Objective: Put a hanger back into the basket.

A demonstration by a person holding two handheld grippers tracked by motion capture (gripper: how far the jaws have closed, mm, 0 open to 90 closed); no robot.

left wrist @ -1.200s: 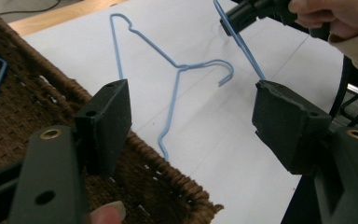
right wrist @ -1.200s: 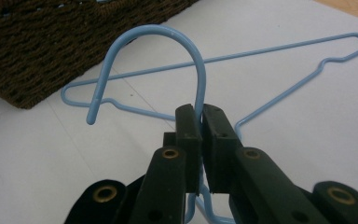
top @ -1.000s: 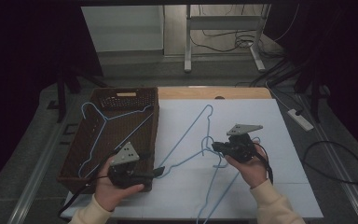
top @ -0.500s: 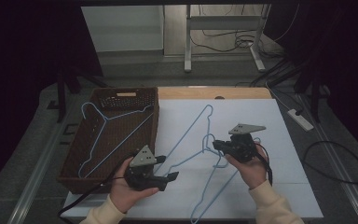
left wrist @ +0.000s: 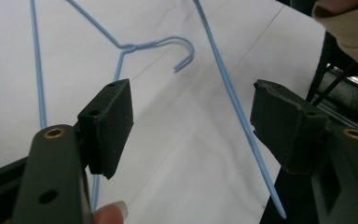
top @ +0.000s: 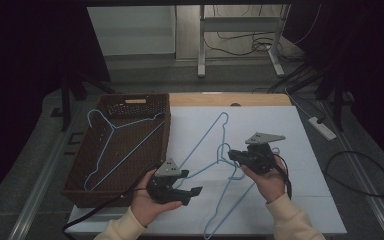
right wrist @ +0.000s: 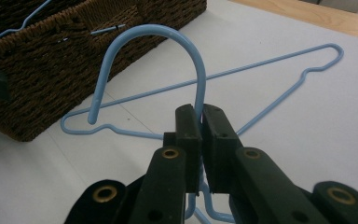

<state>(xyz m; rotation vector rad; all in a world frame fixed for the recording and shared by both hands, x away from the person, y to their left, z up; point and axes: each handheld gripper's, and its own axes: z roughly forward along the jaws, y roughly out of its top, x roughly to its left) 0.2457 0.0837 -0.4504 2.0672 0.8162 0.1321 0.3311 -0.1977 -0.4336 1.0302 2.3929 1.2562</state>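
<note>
My right gripper (top: 231, 155) (right wrist: 200, 112) is shut on the neck of a blue wire hanger (top: 223, 197), just below its hook (right wrist: 168, 32). A second blue hanger (top: 211, 131) (right wrist: 261, 70) lies flat on the white sheet beyond it. My left gripper (top: 196, 191) (left wrist: 191, 121) stands open near the table's front, pointing right at the held hanger's lower arm. In the left gripper view one blue wire (left wrist: 233, 102) runs close by the right jaw, untouched, and a hanger hook (left wrist: 182, 51) lies on the sheet ahead. A third blue hanger (top: 111, 145) rests in the basket.
A brown wicker basket (top: 165, 130) (right wrist: 51, 60) stands at the table's left. A strip of bare wood (top: 230, 99) edges the far side of the white sheet (top: 280, 120). Cables and table legs lie on the floor beyond.
My left gripper has moved right, from the basket's front corner toward the held hanger. The right gripper and its hanger have stayed put.
</note>
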